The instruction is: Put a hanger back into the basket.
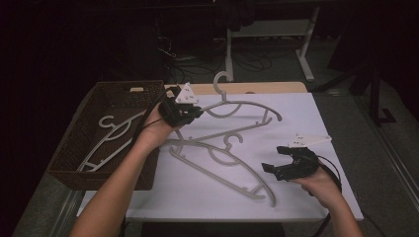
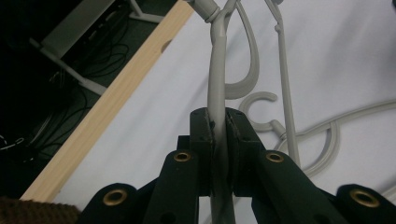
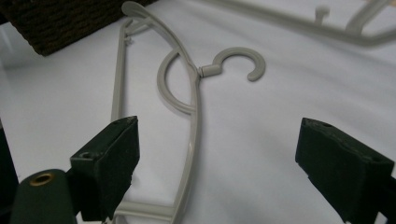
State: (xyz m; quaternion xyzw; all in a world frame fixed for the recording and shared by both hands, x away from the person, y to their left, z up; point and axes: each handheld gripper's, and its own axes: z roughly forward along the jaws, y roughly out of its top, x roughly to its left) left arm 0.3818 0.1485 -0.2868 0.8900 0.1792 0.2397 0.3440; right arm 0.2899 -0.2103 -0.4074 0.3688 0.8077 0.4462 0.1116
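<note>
Our left gripper (image 1: 190, 114) pinches the lifted grey hanger (image 1: 247, 114) by its left arm over the table's (image 1: 163, 197) far half; its long axis runs left-right, hook pointing far. Our right gripper (image 1: 276, 160) hovers spread.

The grey plastic hanger (image 2: 218, 84) runs off the left gripper view's top edge; its clamped stretch hides between the pads.
</note>
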